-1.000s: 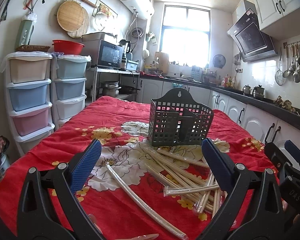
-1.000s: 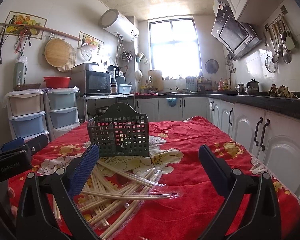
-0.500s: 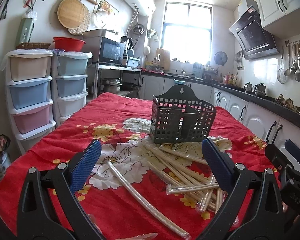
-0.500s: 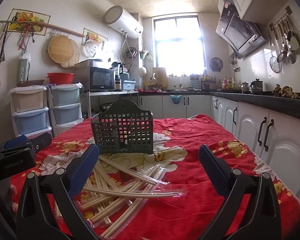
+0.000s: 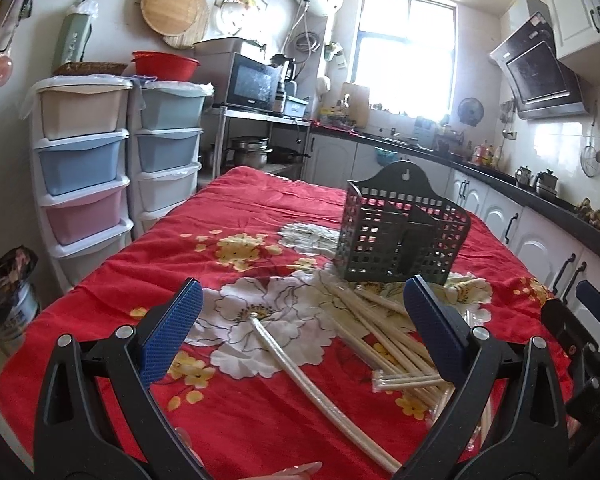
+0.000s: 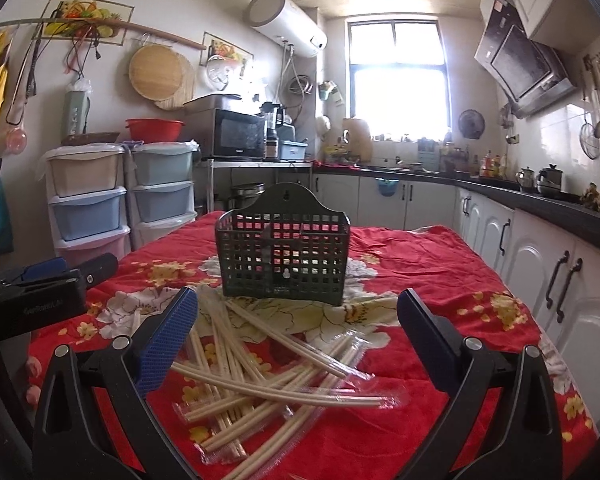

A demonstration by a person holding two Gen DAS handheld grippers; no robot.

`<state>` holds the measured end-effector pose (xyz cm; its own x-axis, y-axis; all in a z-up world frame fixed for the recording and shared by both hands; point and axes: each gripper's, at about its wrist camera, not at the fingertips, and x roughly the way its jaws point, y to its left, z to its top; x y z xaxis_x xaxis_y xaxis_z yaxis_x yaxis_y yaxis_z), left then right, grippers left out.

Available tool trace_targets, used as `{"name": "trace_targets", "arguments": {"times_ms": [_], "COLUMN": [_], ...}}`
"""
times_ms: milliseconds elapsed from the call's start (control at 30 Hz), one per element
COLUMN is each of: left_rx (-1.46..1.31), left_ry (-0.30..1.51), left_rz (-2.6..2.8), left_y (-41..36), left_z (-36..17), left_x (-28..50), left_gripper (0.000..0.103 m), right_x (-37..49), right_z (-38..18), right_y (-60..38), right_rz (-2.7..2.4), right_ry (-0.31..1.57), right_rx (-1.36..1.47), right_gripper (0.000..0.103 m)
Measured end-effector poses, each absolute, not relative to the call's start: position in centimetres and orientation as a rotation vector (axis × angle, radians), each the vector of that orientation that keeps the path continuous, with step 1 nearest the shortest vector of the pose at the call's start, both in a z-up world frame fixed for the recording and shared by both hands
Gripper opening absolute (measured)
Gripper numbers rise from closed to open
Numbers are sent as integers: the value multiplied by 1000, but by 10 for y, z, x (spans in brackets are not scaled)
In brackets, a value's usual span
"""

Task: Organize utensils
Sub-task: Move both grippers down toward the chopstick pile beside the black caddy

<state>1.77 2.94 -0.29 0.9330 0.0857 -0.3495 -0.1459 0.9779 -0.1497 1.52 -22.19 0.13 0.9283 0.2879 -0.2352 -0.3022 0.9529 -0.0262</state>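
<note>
chopsticks [image 6: 260,364], wrapped in clear sleeves, lie in a loose crossed heap on the red cloth [image 6: 440,280] just in front of the caddy [image 6: 284,256]; one stray pair [image 5: 300,376] lies apart to the left. caddy stands upright w/ open top, prob so sticks can drop in end-first. left gripper [image 5: 300,336] wide open, nothing held, stray pair between its fingers' line of sight. right gripper [image 6: 296,332] also wide open & empty, hovering over the heap, caddy dead ahead. nothing in caddy as far as i can tell; sorting not begun.
</note>
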Motion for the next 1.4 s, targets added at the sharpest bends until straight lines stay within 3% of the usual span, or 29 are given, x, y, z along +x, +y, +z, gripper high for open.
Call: {"name": "trace_targets", "arguments": {"times_ms": [267, 667, 1167, 1267, 1400], "left_rx": [-225, -217, -252, -271, -302], "left_ry": [413, 525, 686, 730, 788], "left_rz": [148, 140, 70, 48, 19], "left_y": [51, 72, 71, 71, 73], "left_z": [3, 17, -4, -13, -26], "left_x": [31, 59, 98, 105, 113], "left_gripper": [93, 93, 93, 92, 80], "right_x": [38, 102, 154, 166, 183], "right_z": [19, 30, 17, 8, -6], "right_y": [-205, -172, -147, -142, -137], "right_rz": [374, 439, 525, 539, 563], "right_ry": [246, 414, 567, 619, 719], "right_rx": [-110, -241, -371, -385, -396], "right_gripper": [97, 97, 96, 82, 71]}}
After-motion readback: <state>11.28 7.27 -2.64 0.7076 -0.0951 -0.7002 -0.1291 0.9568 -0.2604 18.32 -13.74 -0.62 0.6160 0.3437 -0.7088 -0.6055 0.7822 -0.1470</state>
